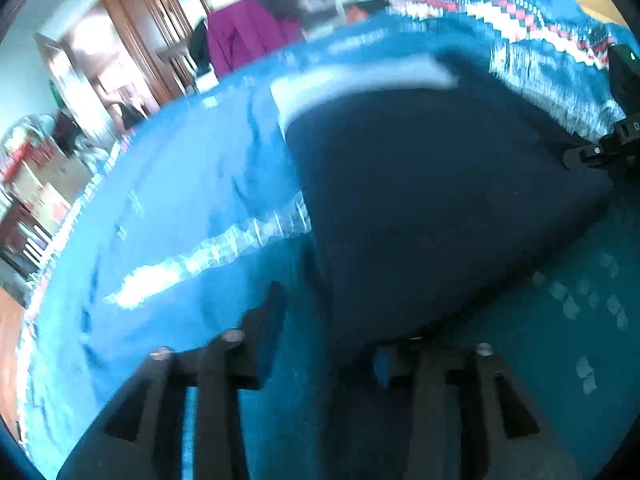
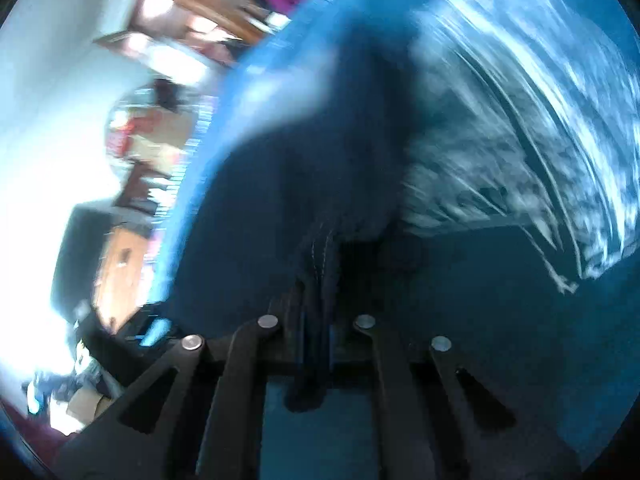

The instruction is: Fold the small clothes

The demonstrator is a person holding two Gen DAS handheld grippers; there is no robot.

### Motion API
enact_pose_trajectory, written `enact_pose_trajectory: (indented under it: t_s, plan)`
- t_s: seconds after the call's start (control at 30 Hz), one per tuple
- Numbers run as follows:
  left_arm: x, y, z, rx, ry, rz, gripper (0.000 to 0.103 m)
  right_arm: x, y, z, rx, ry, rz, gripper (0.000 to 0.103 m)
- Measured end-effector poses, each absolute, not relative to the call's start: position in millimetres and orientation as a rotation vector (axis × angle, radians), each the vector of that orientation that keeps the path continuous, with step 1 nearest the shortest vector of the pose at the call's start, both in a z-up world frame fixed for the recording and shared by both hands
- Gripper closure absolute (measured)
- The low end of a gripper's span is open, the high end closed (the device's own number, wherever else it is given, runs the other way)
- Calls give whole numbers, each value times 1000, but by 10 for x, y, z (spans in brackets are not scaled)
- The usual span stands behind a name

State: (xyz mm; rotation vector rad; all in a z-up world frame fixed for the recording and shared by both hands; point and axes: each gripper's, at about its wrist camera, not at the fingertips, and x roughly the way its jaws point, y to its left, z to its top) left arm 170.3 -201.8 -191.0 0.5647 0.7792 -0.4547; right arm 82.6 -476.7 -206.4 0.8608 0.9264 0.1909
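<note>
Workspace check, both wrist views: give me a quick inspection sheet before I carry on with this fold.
Surface: blue patterned bedspread, wrinkled, with white and red bands toward the far edge.
Job's things: dark navy garment spread on the bedspread, a white band along its far edge; both views are motion-blurred.
Clutter: magenta cloth beyond the bedspread.
Grippers: left hand-held gripper with fingers apart, at the garment's near edge. Right hand-held gripper shut on a stitched fold of the garment.
Cables: nothing seen.
Surroundings: wooden wardrobe behind, boxes and shelves at left, too blurred to detail.
</note>
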Motion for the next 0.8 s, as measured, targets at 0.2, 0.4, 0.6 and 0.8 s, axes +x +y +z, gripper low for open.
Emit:
enact_pose_trajectory:
  t_s: [0.2,0.4,0.6,0.8]
  plan:
    - [1574,-2008,-1829,556,744,-498,59,552,-4807,-1646,687,895,105,59]
    - [1474,-1939,-1781,515,736,-498,59,740,-4707,-1327,555,823,102,58]
    - [1453,-1923,-1848,513,734,-516,59,1056,-4708,-1804,588,935,48,76]
    - [1451,-1968,-1901,526,743,-535,59,1156,-4830,-1801,707,900,61,79]
